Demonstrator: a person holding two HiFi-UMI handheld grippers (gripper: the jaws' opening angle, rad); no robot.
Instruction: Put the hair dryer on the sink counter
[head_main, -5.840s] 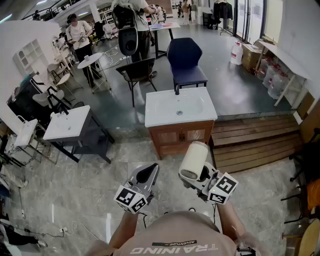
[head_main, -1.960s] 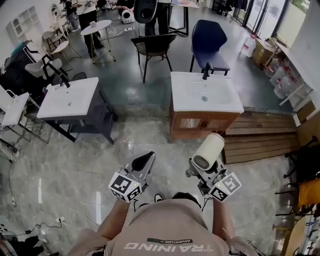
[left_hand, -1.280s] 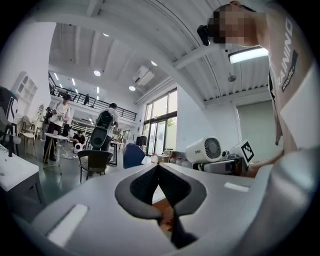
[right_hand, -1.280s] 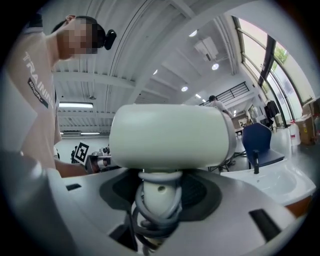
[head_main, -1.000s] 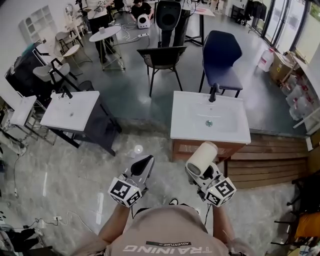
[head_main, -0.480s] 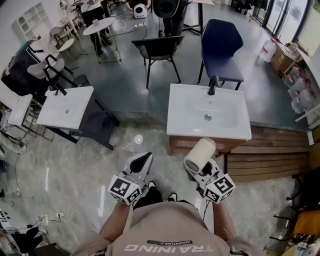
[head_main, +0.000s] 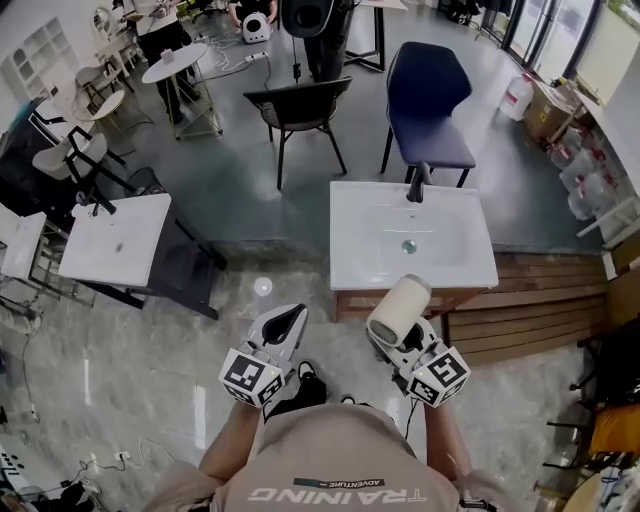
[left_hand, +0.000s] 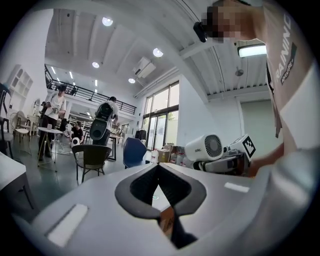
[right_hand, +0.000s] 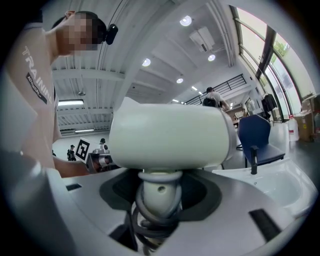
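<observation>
The sink's bench (head_main: 345, 250) had drawn nearer as the person walked up, so only the set-down looked left to do. The hair dryer (head_main: 397, 312) hung by its front edge (not yet resting), handle clamped in the right hand-held gripper (head_main: 400, 345). The left hand-held gripper (head_main: 285, 320) was closed, empty.

The jaws of the left gripper (left_hand: 158, 169) are being pressed together; beside it, the hair dryer (left_hand: 207, 147) is being gripped by the right gripper (left_hand: 227, 162).
</observation>
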